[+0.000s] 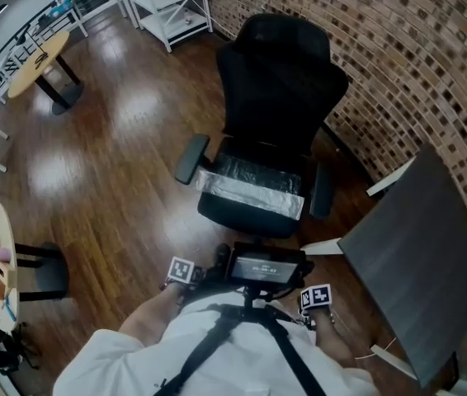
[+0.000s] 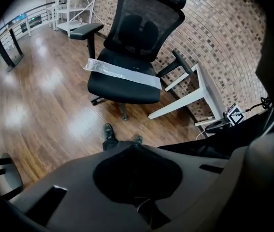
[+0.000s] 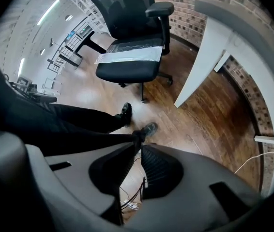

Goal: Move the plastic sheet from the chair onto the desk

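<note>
Closest in, the left hand-held gripper (image 2: 136, 146) was clenched shut and empty, aimed steeply down at the wooden floor (image 1: 126, 155). The right hand-held gripper (image 3: 139, 144) pointed down too, with its jaws released just a crack and gripping nothing. A bit further out, the plastic sheet (image 1: 250, 190) lay flat across the seat of the black office chair (image 1: 279, 81), well apart from both. The dark worktop (image 1: 419, 254) stood right of the chair, by the brick wall (image 1: 398, 48).
</note>
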Demonstrator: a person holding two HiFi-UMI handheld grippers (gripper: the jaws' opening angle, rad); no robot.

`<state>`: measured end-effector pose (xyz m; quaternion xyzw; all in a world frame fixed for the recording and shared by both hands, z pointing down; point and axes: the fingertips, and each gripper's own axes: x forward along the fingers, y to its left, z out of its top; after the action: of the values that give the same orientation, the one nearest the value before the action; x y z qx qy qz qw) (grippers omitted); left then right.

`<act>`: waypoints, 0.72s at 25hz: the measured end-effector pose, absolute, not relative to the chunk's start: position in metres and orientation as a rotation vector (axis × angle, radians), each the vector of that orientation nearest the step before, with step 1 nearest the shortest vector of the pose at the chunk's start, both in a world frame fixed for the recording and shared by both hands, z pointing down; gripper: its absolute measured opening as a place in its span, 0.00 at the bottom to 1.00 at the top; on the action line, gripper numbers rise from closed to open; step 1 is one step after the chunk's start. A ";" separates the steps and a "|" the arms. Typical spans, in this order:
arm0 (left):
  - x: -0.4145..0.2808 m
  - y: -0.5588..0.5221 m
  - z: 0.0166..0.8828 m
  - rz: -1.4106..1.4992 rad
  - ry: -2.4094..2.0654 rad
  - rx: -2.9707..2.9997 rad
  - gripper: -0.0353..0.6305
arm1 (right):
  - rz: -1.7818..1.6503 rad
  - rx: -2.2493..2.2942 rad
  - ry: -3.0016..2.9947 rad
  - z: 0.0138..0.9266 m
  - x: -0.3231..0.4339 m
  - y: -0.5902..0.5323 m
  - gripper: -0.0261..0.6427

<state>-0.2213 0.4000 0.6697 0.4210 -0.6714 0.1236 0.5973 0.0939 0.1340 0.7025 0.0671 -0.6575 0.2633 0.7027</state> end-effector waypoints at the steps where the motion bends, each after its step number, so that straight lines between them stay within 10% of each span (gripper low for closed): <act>1: -0.230 0.400 0.669 0.288 -1.563 0.973 0.06 | 0.575 0.156 -1.468 0.703 0.086 0.130 0.11; 16: -0.299 0.333 0.640 0.062 -1.703 1.039 0.06 | 0.531 0.314 -1.706 0.682 -0.022 0.084 0.11; 18: -0.307 0.323 0.636 0.055 -1.726 1.050 0.06 | 0.537 0.314 -1.726 0.680 -0.040 0.081 0.23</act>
<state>-0.3067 0.3227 0.6361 0.4402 -0.7235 0.0230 0.5312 -0.0396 0.0808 0.6801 0.1361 -0.7469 0.2322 0.6081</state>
